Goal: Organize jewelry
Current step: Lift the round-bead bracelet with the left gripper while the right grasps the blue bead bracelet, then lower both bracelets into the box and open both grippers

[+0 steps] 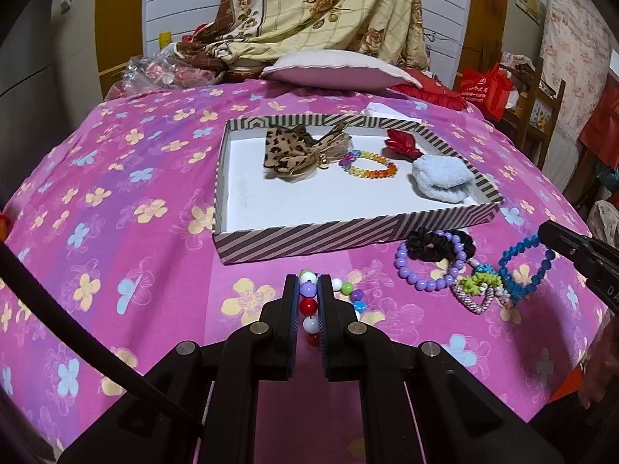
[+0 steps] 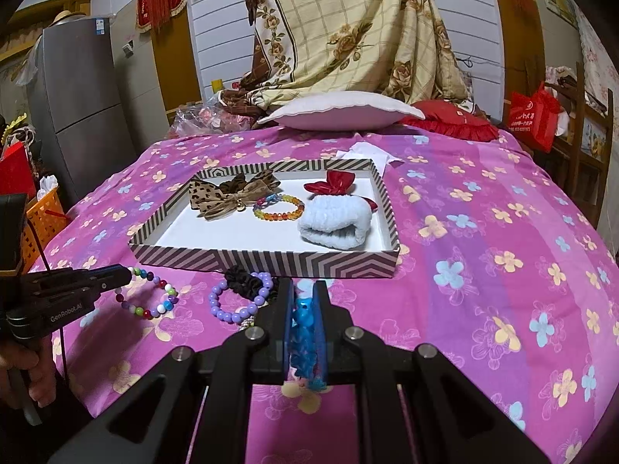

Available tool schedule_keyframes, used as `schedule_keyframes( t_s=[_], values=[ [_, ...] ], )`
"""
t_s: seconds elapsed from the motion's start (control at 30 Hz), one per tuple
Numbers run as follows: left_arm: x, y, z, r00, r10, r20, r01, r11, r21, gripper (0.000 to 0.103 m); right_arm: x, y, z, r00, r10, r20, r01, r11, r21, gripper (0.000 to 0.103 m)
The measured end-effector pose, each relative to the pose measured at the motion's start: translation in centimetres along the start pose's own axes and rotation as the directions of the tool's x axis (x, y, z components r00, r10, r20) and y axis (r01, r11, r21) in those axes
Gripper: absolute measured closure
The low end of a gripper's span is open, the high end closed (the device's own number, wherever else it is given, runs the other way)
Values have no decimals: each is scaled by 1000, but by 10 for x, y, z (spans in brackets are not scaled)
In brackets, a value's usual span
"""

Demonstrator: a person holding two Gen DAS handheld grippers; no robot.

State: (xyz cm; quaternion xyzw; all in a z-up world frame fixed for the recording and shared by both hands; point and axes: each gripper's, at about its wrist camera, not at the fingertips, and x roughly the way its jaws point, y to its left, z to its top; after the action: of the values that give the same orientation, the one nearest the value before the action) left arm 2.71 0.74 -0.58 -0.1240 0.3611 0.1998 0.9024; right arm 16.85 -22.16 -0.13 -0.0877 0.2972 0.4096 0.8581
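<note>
My left gripper is shut on a multicolour bead bracelet just above the pink flowered bedspread; the right wrist view shows this gripper pinching one side of the bracelet's ring. My right gripper is shut on a blue bead bracelet, and its tip holds the blue ring at the right. Behind both stands a striped box holding a leopard bow, a rainbow bracelet, a red bow and a pale blue fluffy band.
A purple bead bracelet, a black scrunchie and a tangle of small beaded pieces lie on the bedspread before the box. A pillow and red cushion sit at the far edge; an orange basket stands left of the bed.
</note>
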Motion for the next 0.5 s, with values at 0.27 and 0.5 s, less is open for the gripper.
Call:
schedule_keyframes(
  t_s=[0.27, 0.5],
  values=[
    [-24, -16, 4, 995, -72, 68, 72, 997, 2, 103, -1, 1, 1, 999, 43, 20, -44, 999, 32, 93],
    [-56, -8, 34, 973, -153, 175, 160, 987, -23, 103, -12, 3, 22, 980, 163, 116, -175, 980, 97, 93]
  ],
)
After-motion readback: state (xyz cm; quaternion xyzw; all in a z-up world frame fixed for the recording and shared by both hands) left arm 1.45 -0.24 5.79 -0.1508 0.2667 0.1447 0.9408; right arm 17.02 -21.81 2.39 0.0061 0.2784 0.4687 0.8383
